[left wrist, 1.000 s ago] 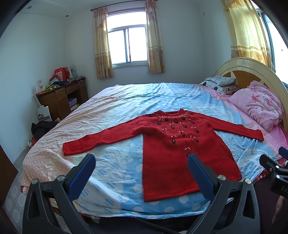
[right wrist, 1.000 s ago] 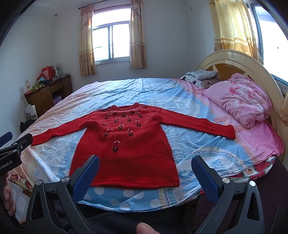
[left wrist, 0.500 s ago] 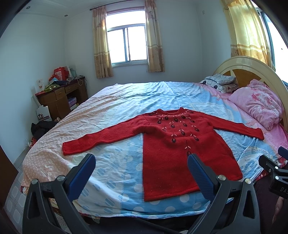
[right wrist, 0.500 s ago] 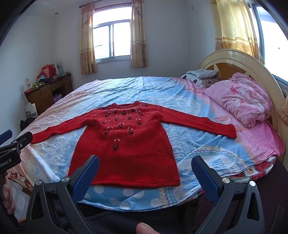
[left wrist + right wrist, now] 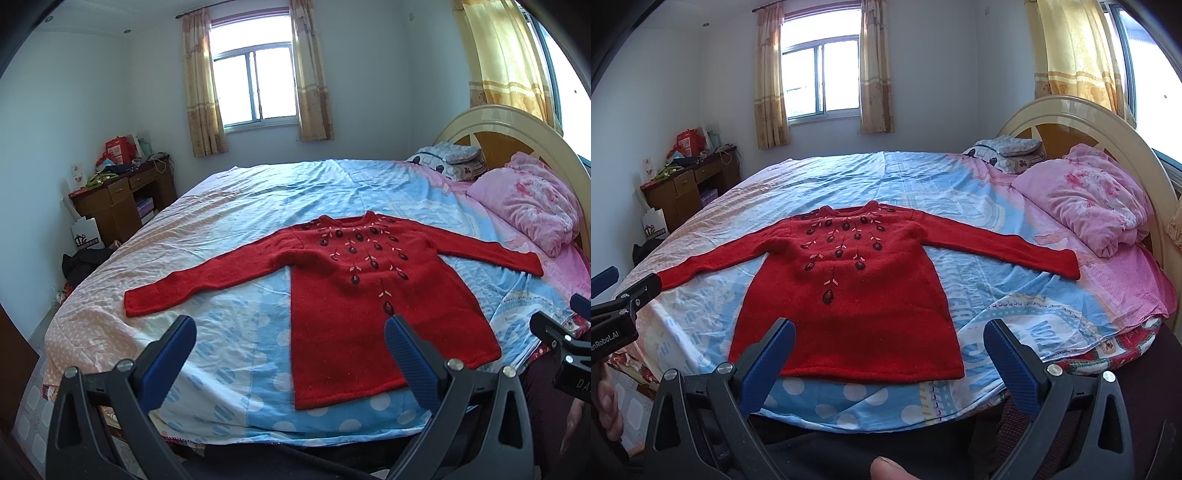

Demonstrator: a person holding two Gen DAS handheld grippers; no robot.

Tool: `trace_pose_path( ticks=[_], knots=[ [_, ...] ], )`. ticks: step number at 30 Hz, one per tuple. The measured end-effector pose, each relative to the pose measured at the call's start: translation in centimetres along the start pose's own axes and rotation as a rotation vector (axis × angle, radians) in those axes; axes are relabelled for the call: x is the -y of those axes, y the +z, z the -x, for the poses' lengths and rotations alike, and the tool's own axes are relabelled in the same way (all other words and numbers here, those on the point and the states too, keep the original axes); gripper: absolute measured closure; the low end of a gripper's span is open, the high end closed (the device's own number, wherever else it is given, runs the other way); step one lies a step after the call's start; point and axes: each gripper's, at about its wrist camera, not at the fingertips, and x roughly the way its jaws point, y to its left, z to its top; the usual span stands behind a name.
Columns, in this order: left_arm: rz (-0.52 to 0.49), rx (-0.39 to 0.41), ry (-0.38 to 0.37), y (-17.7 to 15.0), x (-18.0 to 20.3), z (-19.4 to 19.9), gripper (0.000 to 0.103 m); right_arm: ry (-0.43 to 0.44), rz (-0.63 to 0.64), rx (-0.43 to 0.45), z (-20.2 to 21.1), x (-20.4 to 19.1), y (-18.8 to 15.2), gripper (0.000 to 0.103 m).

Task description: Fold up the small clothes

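red sweater [image 5: 354, 291] flat on bed [image 5: 236, 206] | ahead of 2 grippers, both wide apart, no contact

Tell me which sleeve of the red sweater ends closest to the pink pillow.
The red knitted sweater's right-hand sleeve; its cuff lies beside the pink floral pillow, the other points toward the desk.

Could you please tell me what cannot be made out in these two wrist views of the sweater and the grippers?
- Back of the red sweater: face-up on the bed, hidden in both views.
- Sweater hem: partly covered by the open left gripper and open right gripper.
- Items on the desk: too small.
- Print on the sheet: distorted, partly cut off.
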Motion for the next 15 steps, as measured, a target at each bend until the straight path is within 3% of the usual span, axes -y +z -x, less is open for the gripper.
trace_pose_path(
  ticks=[6, 15],
  knots=[
    [-0.055, 0.032, 0.034, 0.2, 0.6, -1.1, 0.0, 0.03, -0.015, -0.007, -1.4, 0.3, -0.3, 0.001],
    [-0.126, -0.019, 0.026, 0.7, 1.6, -5.9, 0.0, 0.053, -0.075, -0.071, -5.7, 2.5, -1.1, 0.001]
  ],
)
